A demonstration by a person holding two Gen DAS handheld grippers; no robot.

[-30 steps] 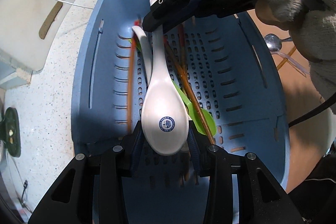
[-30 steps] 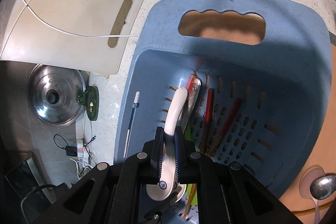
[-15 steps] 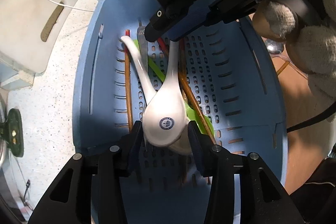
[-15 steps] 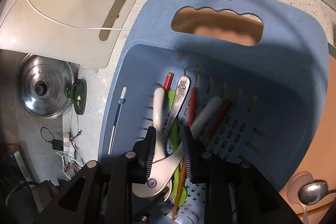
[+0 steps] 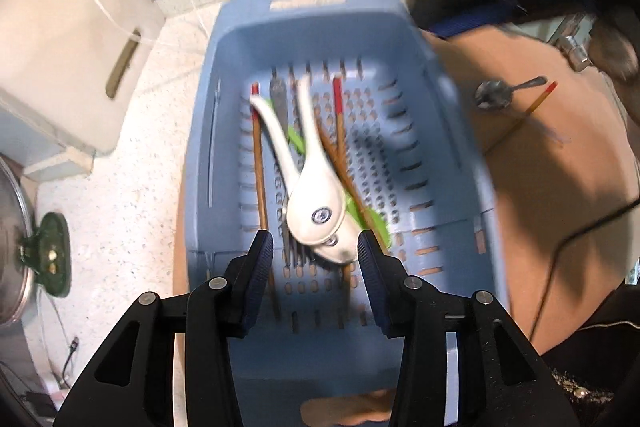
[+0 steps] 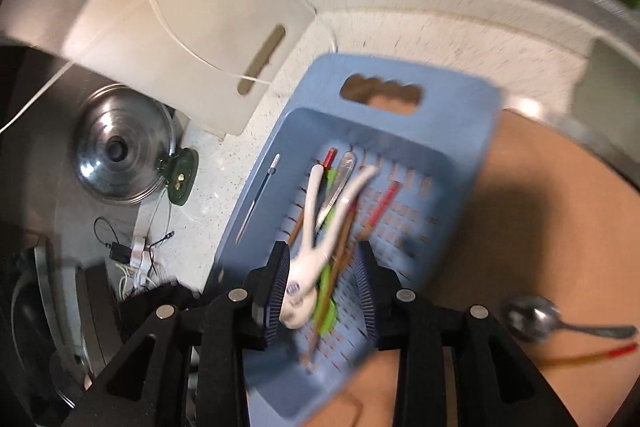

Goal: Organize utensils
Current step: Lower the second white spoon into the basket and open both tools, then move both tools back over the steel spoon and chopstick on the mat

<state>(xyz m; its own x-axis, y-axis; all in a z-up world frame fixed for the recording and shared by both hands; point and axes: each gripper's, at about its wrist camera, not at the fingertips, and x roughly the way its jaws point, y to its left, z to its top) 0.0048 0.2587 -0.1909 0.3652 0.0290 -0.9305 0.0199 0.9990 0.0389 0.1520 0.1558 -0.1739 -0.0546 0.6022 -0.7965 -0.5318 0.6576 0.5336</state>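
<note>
your work surface is a speckled white counter (image 5: 120, 195) on the left, meeting an orange-brown board (image 5: 560, 155) on the right; a white cutting board (image 6: 192, 27) leans at the far left, with a steel pot lid (image 6: 120, 163) near it; a metal spoon (image 5: 496, 93) and a red-tipped chopstick (image 5: 532, 107) lie loose on the brown board; the blue slotted basket (image 5: 224, 131) straddles both surfaces; in it lie two white ceramic spoons (image 5: 316, 203), bowls stacked at the near end and handles splayed, over a green utensil (image 5: 376, 223), a metal handle and several red-tipped chopsticks; your left gripper (image 5: 316, 255) stands part open above the spoon bowls, gripping nothing; your right gripper (image 6: 322, 279) has just been opening; its jaws are clear of the spoons seen between them.
</note>
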